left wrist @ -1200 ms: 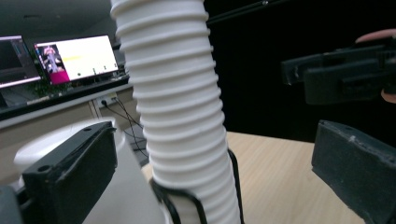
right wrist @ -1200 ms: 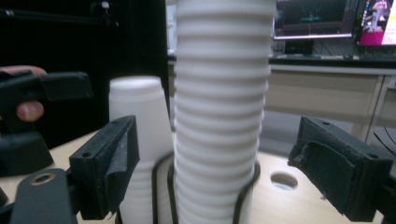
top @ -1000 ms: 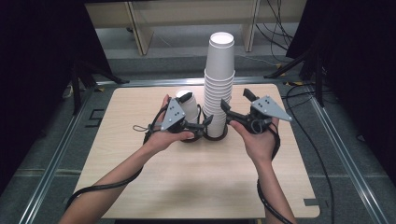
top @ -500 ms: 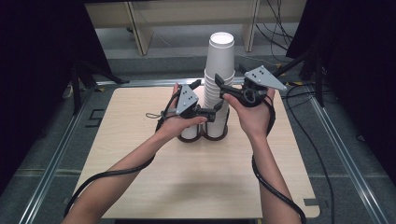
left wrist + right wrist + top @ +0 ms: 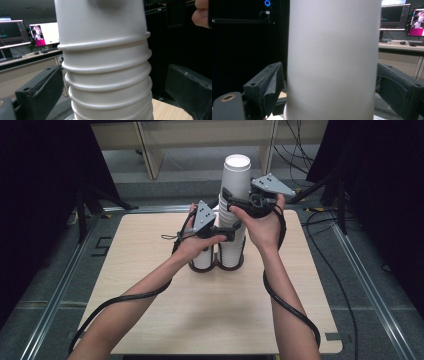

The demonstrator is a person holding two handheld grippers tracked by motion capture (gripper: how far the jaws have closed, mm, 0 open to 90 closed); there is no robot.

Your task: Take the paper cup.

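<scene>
Each black gripper, left and right, is topped by a grey three-cornered plate (dotted with small holes). Thick black cables are trailed along the bare, unsleeved forearms.

One tall stack of white paper cups is being shown, with one shorter cup beside it, on one table. Two grippers are being held, left and right. Two monitors are being seen.

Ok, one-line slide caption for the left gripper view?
Left gripper jaws open around a stack of white cups, rims nested.
</scene>
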